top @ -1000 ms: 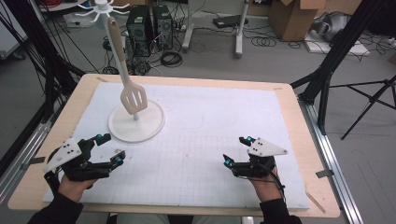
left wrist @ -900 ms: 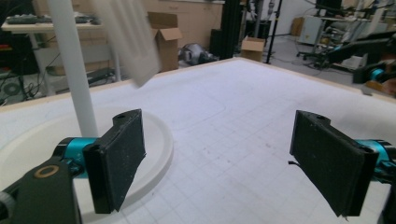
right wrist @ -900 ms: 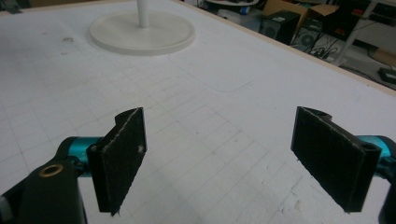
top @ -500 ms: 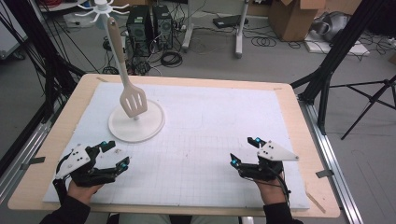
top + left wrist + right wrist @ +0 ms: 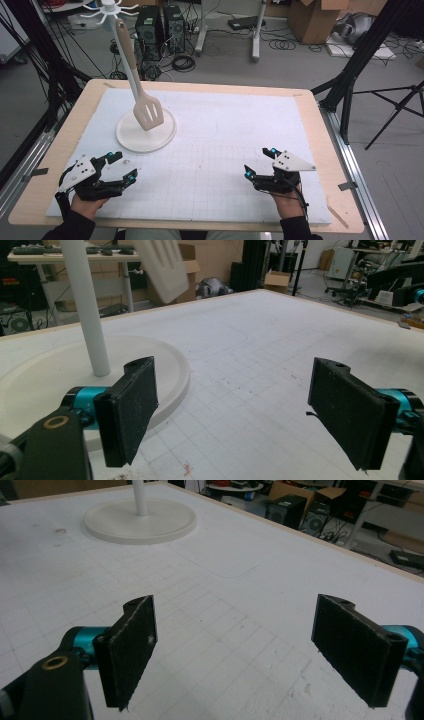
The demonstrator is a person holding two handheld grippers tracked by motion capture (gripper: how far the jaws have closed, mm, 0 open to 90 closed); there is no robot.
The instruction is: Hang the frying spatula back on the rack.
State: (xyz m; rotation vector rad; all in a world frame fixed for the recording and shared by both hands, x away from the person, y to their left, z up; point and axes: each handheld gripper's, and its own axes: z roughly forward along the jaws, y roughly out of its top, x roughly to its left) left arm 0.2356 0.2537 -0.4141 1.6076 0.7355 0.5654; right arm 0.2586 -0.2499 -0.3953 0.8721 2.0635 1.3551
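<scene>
White spatula (image 5: 148,113) hangs over its stand's post — both grippers (image 5: 120,165) (image 5: 260,162) gape, holding nothing.

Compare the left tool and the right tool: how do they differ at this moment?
The left tool lies near the round white stand that carries the spatula; the right tool lies far from it, over bare mat. The left tool's grey plate points to the table's left edge, the right tool's to the right edge. Both are open, empty and near the front edge.

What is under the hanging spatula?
Under the spatula is a round white base with a white pole rising from it. The spatula blade covers part of the base; the pole's foot cannot be seen in the high view.
</scene>
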